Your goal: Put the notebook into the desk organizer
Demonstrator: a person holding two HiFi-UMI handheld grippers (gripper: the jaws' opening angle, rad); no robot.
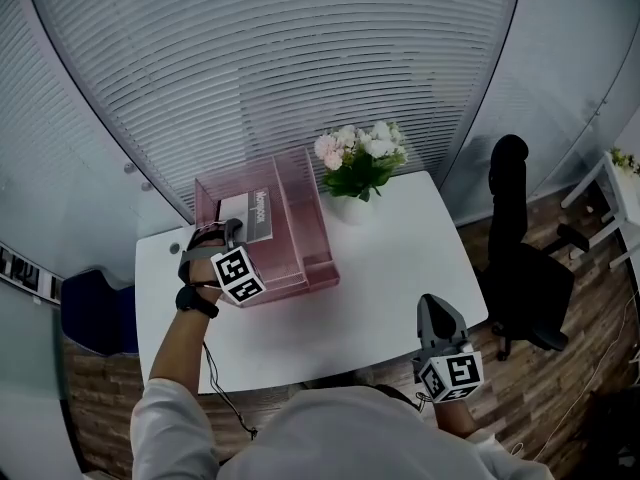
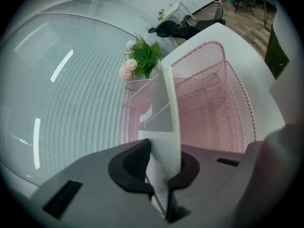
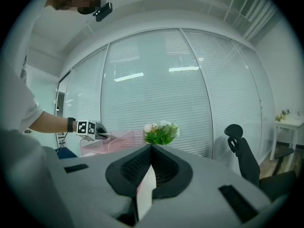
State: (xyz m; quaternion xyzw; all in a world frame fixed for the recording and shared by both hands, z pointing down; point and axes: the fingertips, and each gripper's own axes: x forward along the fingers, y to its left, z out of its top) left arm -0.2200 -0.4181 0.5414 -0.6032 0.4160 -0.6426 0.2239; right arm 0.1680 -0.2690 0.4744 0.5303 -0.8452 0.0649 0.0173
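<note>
Right now the left gripper (image 1: 232, 234) is reaching in over the back-left corner of the desk (image 1: 390, 258). Its jaws are clamping hard on the near edge of the notebook (image 1: 250, 214). From the left gripper view the notebook is running straight ahead of the jaws, edge-on. Its long axis is pointing away from the gripper, down the length of the pink mesh organizer (image 1: 315, 268). From above, the notebook is already sitting inside the tall left-hand section of the organizer, with its grey-banded cover facing up and its far end toward the back wall. I cannot tell whether it is resting on the mesh floor or hanging just over it.

The right gripper (image 1: 432, 308) is waiting well apart, out at the front right edge of the desk and pointing roughly level toward the flowers (image 1: 358, 158). Its jaws are drawn together. A pale sliver is showing at the seam between them, and I cannot make out what it is.

To my eye the placing is nearly done and belongs to the left gripper alone. The notebook is lying in line with the compartment, so the coming move is looking like a letting go and a straight pull back along that same line, toward the person. A sideways drag would be risking a snag on the mesh wall just beside the jaws.
</note>
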